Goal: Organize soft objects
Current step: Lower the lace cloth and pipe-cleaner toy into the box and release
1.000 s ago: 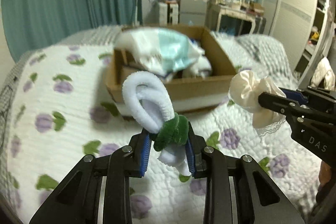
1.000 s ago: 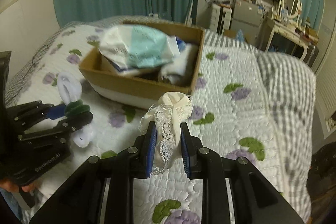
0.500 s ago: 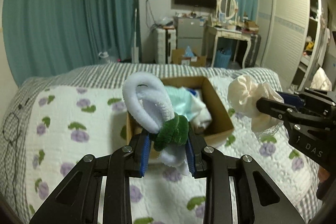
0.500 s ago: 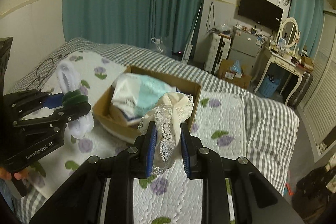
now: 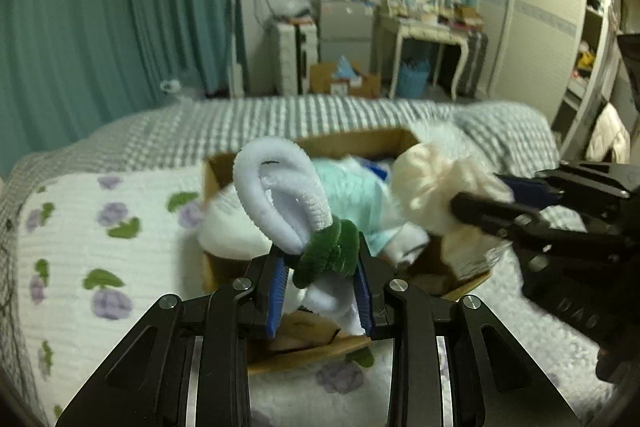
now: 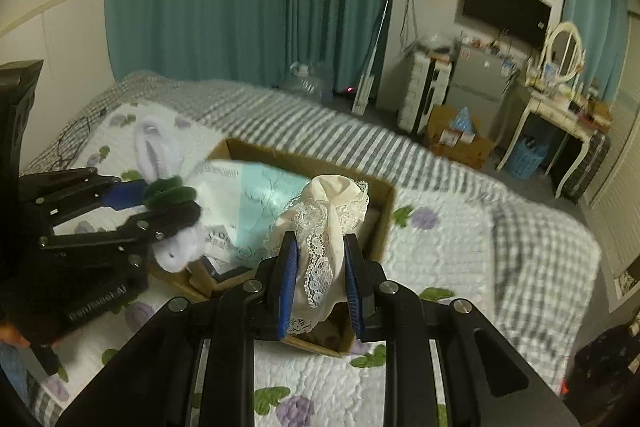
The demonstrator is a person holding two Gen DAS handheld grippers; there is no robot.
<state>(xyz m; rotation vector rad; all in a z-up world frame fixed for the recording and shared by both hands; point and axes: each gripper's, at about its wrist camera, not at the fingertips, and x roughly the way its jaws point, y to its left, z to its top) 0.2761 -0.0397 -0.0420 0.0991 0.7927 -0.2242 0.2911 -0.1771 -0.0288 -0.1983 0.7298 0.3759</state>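
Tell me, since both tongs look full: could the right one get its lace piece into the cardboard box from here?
Probably yes. The right tongs hold the cream lace piece just above the cardboard box, whose top is open. The packets piled inside leave room at that end.

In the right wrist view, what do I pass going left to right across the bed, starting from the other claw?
Left claw gripping the white loop toy with green band → pale teal fabric in the cardboard box → cream lace bundle in the right claw → flowered quilt.
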